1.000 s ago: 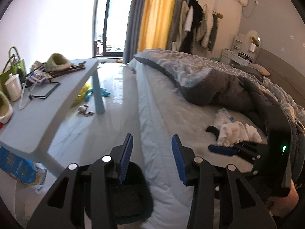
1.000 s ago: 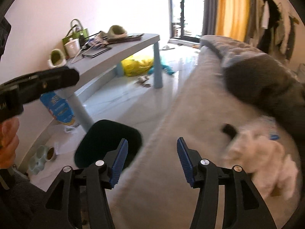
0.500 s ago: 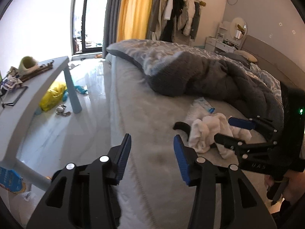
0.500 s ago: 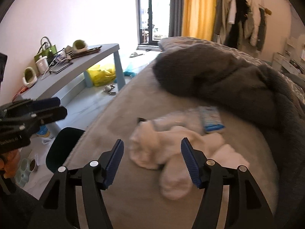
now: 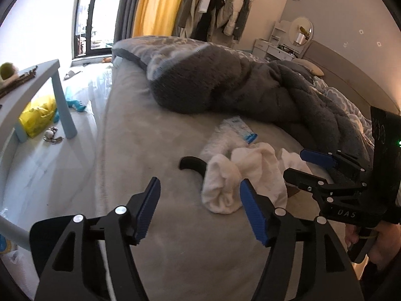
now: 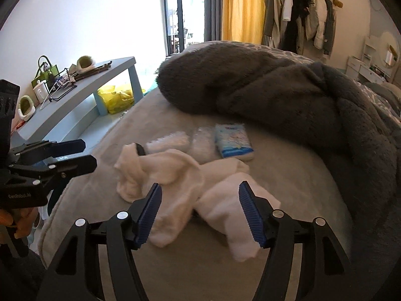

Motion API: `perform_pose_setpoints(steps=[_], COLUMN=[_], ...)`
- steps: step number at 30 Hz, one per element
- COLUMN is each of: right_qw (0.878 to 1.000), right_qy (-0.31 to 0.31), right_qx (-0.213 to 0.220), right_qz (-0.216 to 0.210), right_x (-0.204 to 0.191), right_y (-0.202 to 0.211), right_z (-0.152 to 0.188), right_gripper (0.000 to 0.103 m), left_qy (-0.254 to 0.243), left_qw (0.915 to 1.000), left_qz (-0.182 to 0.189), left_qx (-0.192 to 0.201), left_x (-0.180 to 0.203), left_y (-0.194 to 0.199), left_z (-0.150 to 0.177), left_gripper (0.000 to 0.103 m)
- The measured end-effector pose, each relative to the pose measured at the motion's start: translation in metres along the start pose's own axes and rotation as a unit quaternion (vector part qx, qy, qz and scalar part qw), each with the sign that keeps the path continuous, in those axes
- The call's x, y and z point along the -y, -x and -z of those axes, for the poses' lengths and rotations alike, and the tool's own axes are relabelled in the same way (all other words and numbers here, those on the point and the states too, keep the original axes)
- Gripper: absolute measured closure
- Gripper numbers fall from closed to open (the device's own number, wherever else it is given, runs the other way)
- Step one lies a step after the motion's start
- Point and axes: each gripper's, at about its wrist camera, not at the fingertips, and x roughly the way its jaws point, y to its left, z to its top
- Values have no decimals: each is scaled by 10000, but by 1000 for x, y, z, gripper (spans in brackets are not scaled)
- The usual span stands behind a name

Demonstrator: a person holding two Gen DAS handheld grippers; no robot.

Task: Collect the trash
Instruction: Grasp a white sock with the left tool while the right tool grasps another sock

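A heap of white socks (image 6: 185, 183) lies on the grey bed sheet (image 6: 288, 183), also in the left wrist view (image 5: 240, 175). Behind it lie a blue-and-white tissue pack (image 6: 234, 138), seen in the left wrist view too (image 5: 241, 129), and a crumpled clear wrapper (image 6: 203, 141). A black curved object (image 5: 191, 163) pokes out from under the socks. My right gripper (image 6: 200, 213) is open just above the socks. My left gripper (image 5: 199, 208) is open over the sheet, left of the socks. Each gripper shows in the other's view: the right one (image 5: 310, 165), the left one (image 6: 75, 154).
A dark grey fleece blanket (image 6: 288, 95) is bunched at the back of the bed. A light blue table (image 6: 75, 92) with clutter stands left, a yellow bag (image 6: 117, 97) on the floor under it. A dark bin (image 5: 50, 245) sits at the lower left beside the bed.
Both grippers have swung from the floor and the dark bin towards the bed and closed in on the socks. Both stay open.
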Motion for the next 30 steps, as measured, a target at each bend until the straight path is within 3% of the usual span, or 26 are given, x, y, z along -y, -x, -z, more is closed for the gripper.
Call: perform_pose_setpoints(steps=[5,13,16,30], right_qw=[10000,9999,9998,9990], right_qy=[-48,-128,-141,-344], right_qx=[-24,-81,-94,-254], right_qz=[-20,-73,-69,-145], right_x=[10,25,30,49], right_y=[0,-2,-3,-7], right_z=[2,8,9,19], right_gripper=[36,32,32,29], left_qy=[8,237,292,264], left_qw=[9999,9984,9977,9978], left_qz=[66,399,470,460], left_qx=[-89,-310,-394,-387], left_x=[6,7,8,14], left_y=[-17,-44,-53,-61], left_z=[2,3,5,3], left_gripper=[28,27,32,71])
